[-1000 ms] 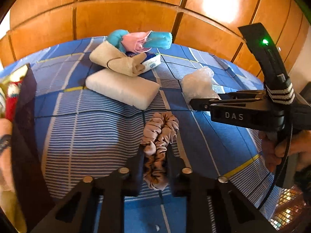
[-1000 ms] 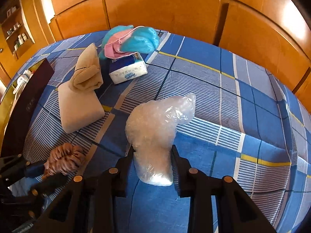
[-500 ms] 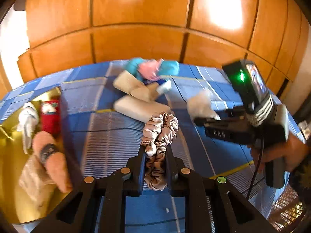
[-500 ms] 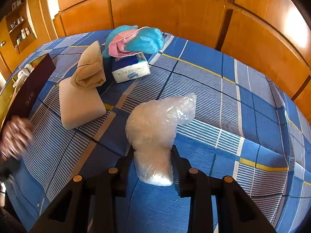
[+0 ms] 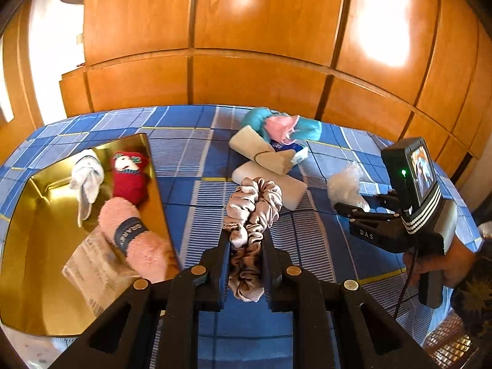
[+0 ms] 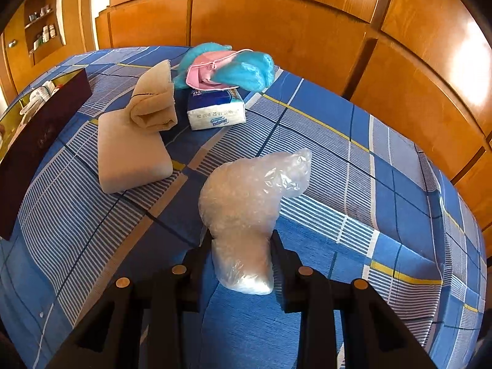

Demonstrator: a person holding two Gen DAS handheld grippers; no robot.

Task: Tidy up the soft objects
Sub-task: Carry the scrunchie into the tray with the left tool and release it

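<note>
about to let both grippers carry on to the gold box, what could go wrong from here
The scrunchie hangs loosely beyond the left gripper; its free loop might snag on the gold box wall. The right gripper pinches only the plastic bag at its narrow end, so it could slip.

Beige satin scrunchie [image 5: 250,215] aloft, bunched; clear crinkled plastic bag [image 6: 246,203] on blue checked bedspread [image 6: 353,184]

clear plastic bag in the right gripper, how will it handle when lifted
The clear plastic bag probably flops: its top bulges unsupported beyond the right gripper. It looks light, puffy rather than dense. The glossy film may slip in the grip.
</note>
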